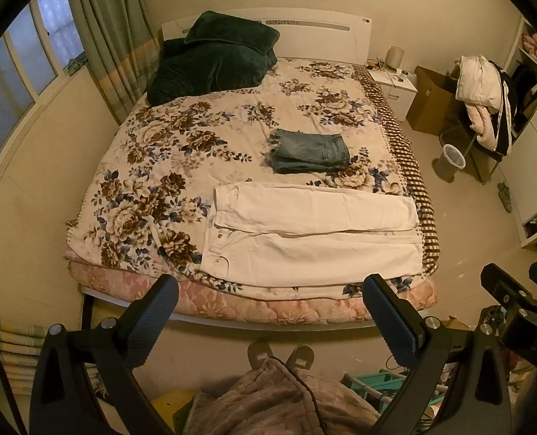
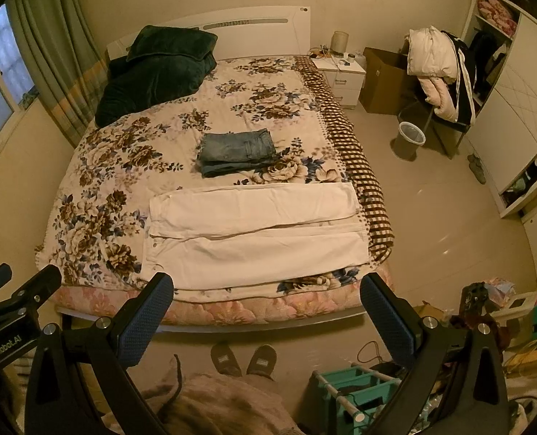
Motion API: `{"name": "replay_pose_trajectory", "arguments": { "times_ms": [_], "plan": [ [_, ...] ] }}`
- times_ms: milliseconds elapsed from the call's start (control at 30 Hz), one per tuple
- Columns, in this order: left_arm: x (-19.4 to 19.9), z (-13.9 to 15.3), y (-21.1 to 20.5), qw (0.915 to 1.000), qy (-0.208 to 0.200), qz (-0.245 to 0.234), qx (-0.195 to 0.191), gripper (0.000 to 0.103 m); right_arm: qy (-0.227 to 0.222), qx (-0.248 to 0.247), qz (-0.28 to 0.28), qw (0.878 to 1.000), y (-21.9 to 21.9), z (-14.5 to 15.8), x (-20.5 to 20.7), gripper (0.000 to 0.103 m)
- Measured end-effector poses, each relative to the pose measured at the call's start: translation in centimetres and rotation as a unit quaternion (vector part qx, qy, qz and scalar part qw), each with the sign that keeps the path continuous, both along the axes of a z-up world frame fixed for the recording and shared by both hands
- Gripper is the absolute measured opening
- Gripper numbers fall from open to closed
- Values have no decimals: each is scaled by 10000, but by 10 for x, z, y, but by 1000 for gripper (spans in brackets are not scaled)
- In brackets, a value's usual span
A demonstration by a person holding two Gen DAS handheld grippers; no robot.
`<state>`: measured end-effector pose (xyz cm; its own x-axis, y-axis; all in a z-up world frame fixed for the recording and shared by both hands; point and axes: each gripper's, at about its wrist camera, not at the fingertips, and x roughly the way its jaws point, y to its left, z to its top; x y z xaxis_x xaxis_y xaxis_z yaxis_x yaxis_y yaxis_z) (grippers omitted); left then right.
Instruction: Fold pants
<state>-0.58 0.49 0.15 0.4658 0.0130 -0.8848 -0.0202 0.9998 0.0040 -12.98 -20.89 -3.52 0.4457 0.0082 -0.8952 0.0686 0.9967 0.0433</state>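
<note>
White pants (image 1: pixel 312 232), laid lengthwise along the bed's (image 1: pixel 232 308) foot edge, waistband toward the left side, hems at the right edge; one leg folded over the other, flat on the floral bedspread (image 1: pixel 181 145).
Folded blue jeans (image 1: pixel 310 150), stacked just behind the white pants, toward the bed's right edge, apart from them.
Dark green blanket (image 1: pixel 210 61), heaped at the head-left corner against the headboard.
Left gripper (image 1: pixel 268 319), held off the foot edge above the floor; fingers (image 1: pixel 152 319) spread wide, holding nothing.
Right gripper (image 2: pixel 266 320), beside it, likewise off the foot edge; fingers (image 2: pixel 388 322) spread wide, holding nothing.
Slippered feet (image 2: pixel 244 360) on the floor below the foot edge.
</note>
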Motion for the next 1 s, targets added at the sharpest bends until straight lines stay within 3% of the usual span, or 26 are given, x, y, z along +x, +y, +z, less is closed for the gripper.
{"name": "replay_pose_trajectory", "arguments": {
  "times_ms": [1000],
  "plan": [
    [6, 9, -12, 10000, -28, -20, -24, 103, 10, -35, -17, 10000, -3, -2, 0, 103]
  ]
}}
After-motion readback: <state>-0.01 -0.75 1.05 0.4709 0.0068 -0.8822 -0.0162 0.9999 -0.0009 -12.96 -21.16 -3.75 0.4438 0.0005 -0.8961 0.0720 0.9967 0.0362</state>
